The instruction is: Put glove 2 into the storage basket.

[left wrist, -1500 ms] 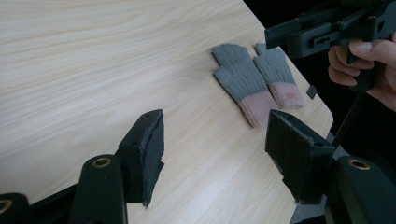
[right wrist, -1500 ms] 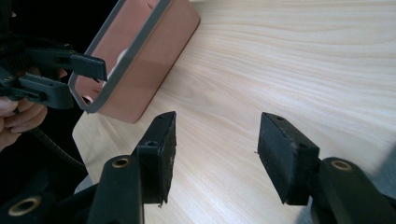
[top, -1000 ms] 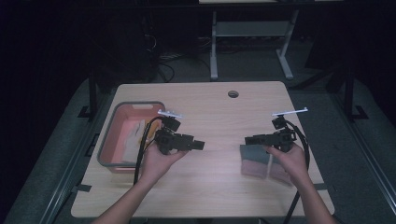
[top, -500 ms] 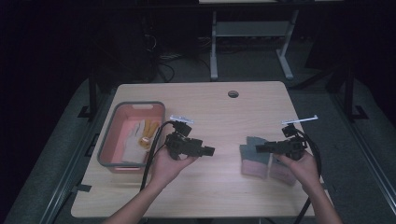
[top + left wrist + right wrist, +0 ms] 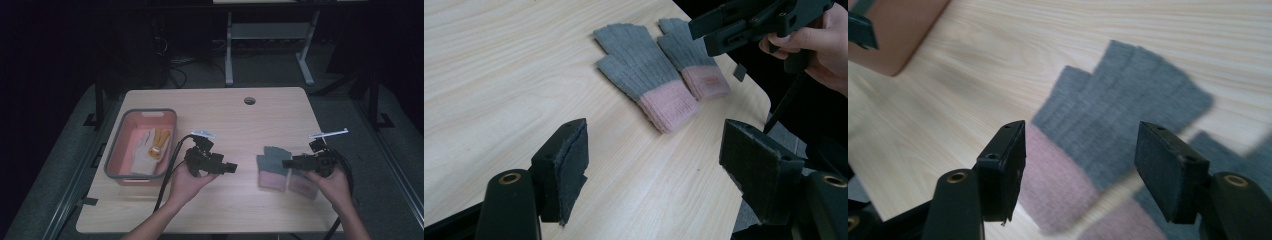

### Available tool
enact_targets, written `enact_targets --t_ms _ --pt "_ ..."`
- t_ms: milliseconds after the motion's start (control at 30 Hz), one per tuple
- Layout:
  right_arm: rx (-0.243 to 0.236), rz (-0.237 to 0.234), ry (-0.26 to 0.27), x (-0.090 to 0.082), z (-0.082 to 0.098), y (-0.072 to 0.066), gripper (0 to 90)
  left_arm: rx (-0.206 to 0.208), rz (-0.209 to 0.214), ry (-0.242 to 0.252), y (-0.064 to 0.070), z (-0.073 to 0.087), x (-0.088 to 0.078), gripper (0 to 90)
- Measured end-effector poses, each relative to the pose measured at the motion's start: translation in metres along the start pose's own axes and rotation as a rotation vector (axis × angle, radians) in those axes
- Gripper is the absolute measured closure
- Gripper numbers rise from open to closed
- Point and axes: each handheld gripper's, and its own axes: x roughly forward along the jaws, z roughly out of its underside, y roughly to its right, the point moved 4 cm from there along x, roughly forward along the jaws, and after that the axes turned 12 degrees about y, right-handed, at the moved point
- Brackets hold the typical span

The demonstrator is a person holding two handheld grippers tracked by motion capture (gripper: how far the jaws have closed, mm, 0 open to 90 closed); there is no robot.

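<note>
Two grey gloves with pink cuffs lay flat on the desk [image 5: 220, 107], side by side toward its right front part — left glove [image 5: 272, 168] and right glove [image 5: 301, 182] just beside each other, fingers pointing away from the person. Right tongs [image 5: 286, 163] hovered over that pair, held level and pointing left, jaws standing wide with nothing gripped; seen along those jaws, left glove [image 5: 1118, 120] below the gap, pink cuff nearest the camera. Having just been opening, left tongs [image 5: 233, 168] stood wide too, empty, aimed right toward the gloves yet well apart from them, bare desk between. From the left tongs' own camera: both gloves ahead on the wood, left glove [image 5: 644, 75] nearer, right glove [image 5: 696, 57] beyond, right tongs [image 5: 696, 27] above their fingertips. At the desk's left side, a pink bin [image 5: 120, 172] with a grey rim — inside it another pair [image 5: 150, 145], whitish and yellow, shape hard to tell.
</note>
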Motion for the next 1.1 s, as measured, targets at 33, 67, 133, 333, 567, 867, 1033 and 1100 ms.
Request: enact_targets --t_ms 33,67,133,333,567,867,1033,1100 --pt "-0.008 0.010 -0.003 -0.002 0.001 0.002 37.3 0.003 -0.001 0.001 0.000 0.000 0.001 27.9" --pt "-0.007 0.014 -0.003 -0.003 0.003 0.004 37.5 0.000 0.001 0.002 0.001 0.001 0.002 28.0" --pt "-0.015 0.036 -0.006 -0.005 0.005 0.007 38.5 0.001 0.004 0.003 0.001 0.001 0.003 27.8" --pt "-0.050 0.091 -0.030 -0.011 0.015 0.017 40.3 0.009 0.004 0.006 0.004 0.003 0.007 27.7" --pt "-0.076 0.162 -0.054 -0.018 0.026 0.027 42.3 0.012 0.017 0.014 0.008 0.007 0.012 27.4" --pt "-0.126 0.242 -0.068 -0.020 0.038 0.039 42.9 0.018 0.035 0.010 0.011 0.014 0.017 27.0" --pt "-0.133 0.291 -0.088 -0.015 0.046 0.042 44.1 0.024 0.030 0.004 0.012 0.025 0.020 26.6" --pt "-0.125 0.298 -0.082 -0.014 0.047 0.043 44.5 0.026 0.034 0.002 0.012 0.028 0.021 26.5"
